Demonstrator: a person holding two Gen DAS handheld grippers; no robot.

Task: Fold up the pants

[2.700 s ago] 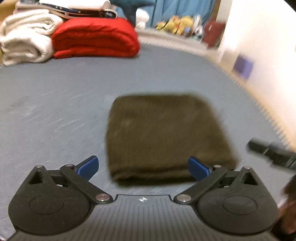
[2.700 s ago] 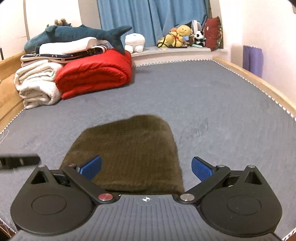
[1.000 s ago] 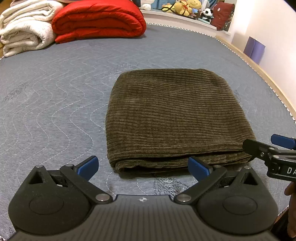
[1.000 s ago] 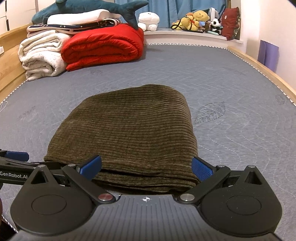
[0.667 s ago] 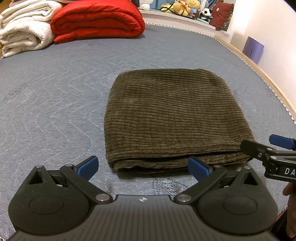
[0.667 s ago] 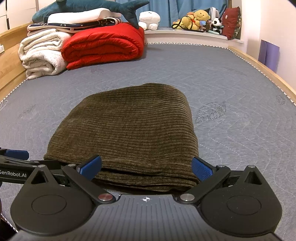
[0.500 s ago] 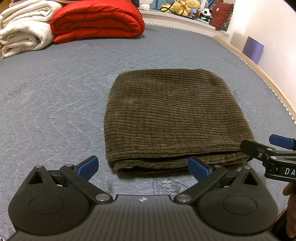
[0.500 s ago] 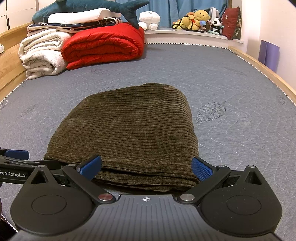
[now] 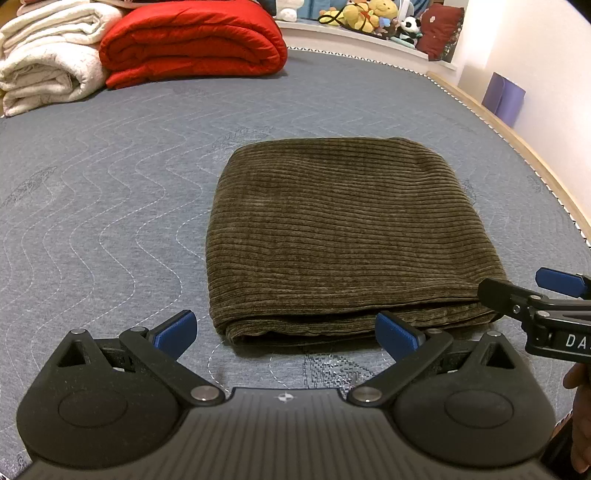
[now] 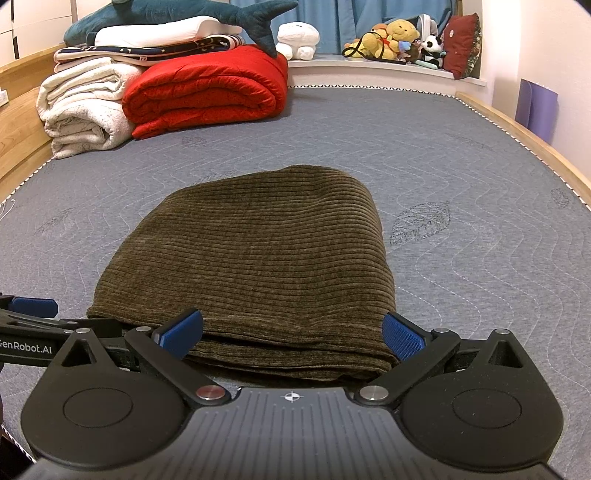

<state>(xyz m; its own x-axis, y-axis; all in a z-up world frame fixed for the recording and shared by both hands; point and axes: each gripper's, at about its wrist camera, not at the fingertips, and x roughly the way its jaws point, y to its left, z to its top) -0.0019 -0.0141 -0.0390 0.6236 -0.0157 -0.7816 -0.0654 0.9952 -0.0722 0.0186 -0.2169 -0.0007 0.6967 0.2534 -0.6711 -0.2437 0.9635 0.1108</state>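
Left wrist view: we see brown corduroy pants already folded into a compact, layered rectangle on the grey quilted mattress of a bed. Their stacked open edges face us, the rounded fold lies on the far side.

Our left claw hangs just before the near edge, released, its blue pads spread wide with nothing between them. Our right claw sits the same way in the right wrist view, released and empty, its pads either side of the bundle's near right corner. We judge that both are held low and close at this edge because the folding looks finished, or nearly so; whether either pad touches the cloth we cannot tell.

At the head of the bed, well apart from the pants, a rolled red duvet lies beside folded white blankets, apparently stacked there to keep the middle free for folding. A plush shark rests on top, and soft toys line the window ledge.

Readable writing: "enRobot.AI" on the left claw's arm as seen from the right wrist view, and "DA", cut off at the frame, on the right claw's arm as seen from the left.
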